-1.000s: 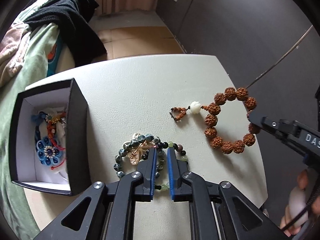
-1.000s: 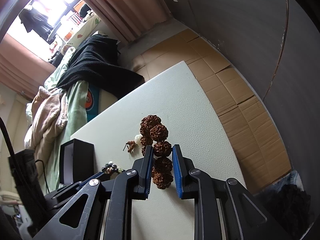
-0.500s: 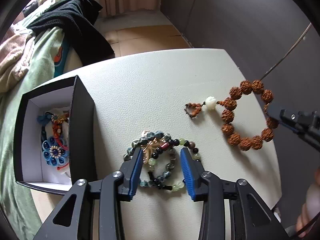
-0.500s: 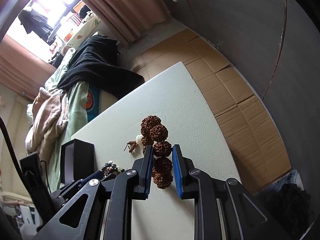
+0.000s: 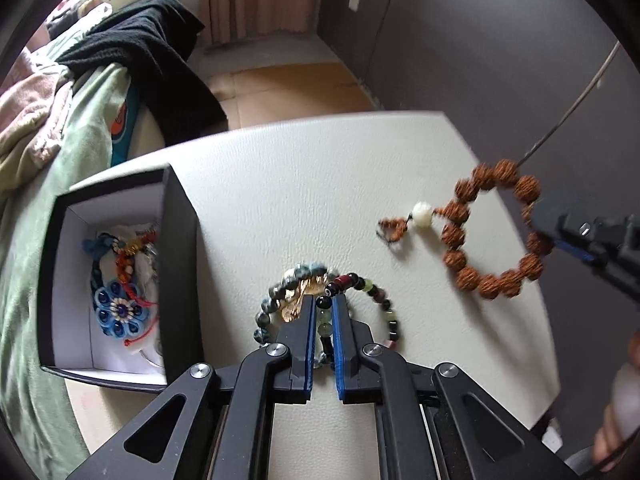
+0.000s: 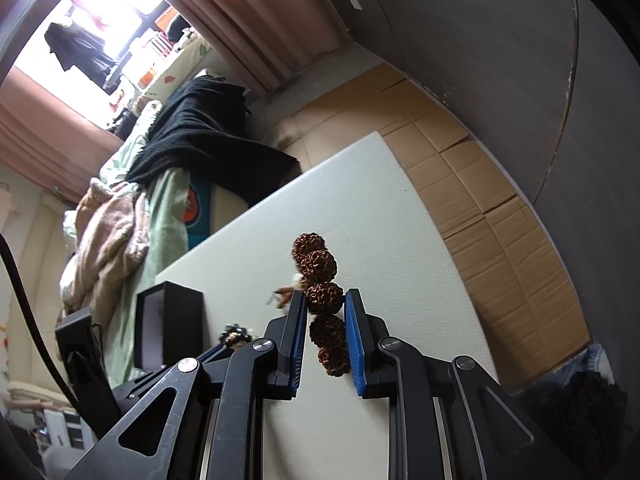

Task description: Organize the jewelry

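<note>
Two small beaded bracelets lie overlapped on the white table [image 5: 300,184]: a grey-blue one [image 5: 276,292] with a gold charm, and a multi-colour one [image 5: 384,304]. My left gripper [image 5: 322,300] points down at them, its jaws closing, with green and dark beads of the multi-colour bracelet pinched between the blue pads. At the right lies a brown seed bracelet [image 5: 460,236] with a white bead and tassel. My right gripper [image 6: 325,298] is shut on one of the bracelet's seeds [image 6: 324,298]. An open black box [image 5: 180,248] on the left holds several pieces.
A bed with green cover and a black garment [image 5: 160,60] stands beyond the table's left side. Dark wall panels [image 5: 480,40] and cardboard flooring [image 6: 480,200] lie beyond its far and right edges. A person's hand [image 5: 620,412] shows at the lower right.
The left jaws opened wide over the beaded bracelets, then narrowed onto the green and dark beads. The right gripper has stayed on the brown seed bracelet.
</note>
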